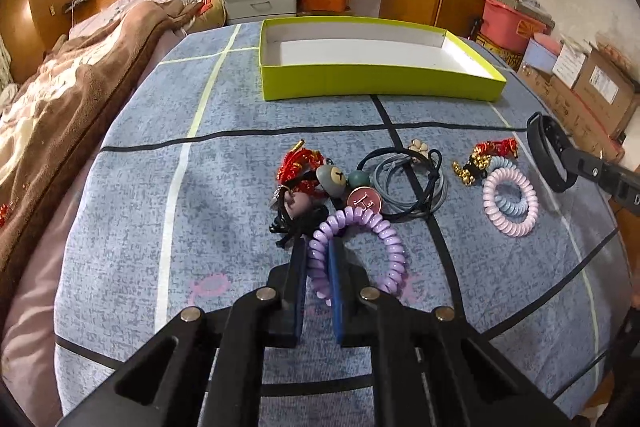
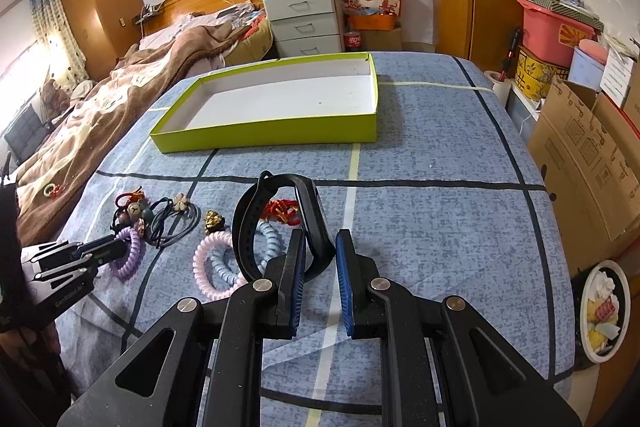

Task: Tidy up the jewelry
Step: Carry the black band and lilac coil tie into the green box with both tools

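My left gripper (image 1: 318,247) is shut on a purple spiral hair tie (image 1: 360,251) at the near edge of a pile of hair ties and charms (image 1: 360,183) on the blue bedspread. My right gripper (image 2: 320,239) is shut on a black wristband (image 2: 280,223) and holds it above the bed; the band also shows in the left wrist view (image 1: 548,155). A pink and blue spiral tie pair (image 1: 510,201) lies on the cover next to a red and gold charm (image 1: 486,157). An empty lime-green box (image 1: 376,63) sits farther back; it also shows in the right wrist view (image 2: 276,103).
A brown blanket (image 1: 72,87) covers the bed's left side. A white drawer unit (image 2: 306,19) stands beyond the bed. Cardboard boxes (image 2: 588,155) and a pink bin (image 2: 556,31) line the right side. A bowl (image 2: 602,311) sits on the floor at right.
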The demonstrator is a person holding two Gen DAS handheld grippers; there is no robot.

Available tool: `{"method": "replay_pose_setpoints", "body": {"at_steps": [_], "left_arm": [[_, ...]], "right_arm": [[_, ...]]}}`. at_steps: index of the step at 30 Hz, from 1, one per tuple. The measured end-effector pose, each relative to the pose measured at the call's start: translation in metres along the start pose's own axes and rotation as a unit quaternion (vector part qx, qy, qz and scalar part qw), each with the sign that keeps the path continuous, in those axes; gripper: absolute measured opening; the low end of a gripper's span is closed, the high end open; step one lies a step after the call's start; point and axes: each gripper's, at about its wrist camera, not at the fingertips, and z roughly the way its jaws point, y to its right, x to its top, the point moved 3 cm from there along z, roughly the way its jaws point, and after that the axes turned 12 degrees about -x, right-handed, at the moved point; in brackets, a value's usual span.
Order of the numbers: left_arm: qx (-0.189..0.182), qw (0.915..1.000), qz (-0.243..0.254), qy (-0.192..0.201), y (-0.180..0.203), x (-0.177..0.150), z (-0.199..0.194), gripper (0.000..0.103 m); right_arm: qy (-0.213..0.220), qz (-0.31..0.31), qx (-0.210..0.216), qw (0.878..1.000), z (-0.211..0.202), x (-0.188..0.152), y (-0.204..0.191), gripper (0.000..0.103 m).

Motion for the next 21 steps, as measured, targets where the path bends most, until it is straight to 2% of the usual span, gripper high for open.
{"method": "replay_pose_setpoints", "body": {"at_steps": [6,10,21], "left_arm": [[-0.03,0.9991,-0.017,0.023,-0.004,0.003,-0.017,0.01],[-0.032,0.9985,-0.012,0.043,-0.003,0.014,-0.029,0.01],[-0.047,0.996,-0.02,0.074,-0.012,0.066,-0.026,0.01]], "right_arm": [[0.009,0.0,-0.001,1.0,-0.003,0.003,-0.001,0.016],[0.014,0.002,0.0,1.0,-0.004,0.01,-0.002,0.016],[0.026,0.001,-0.007,1.0,0.005,0.048,-0.006,0.016]]}}
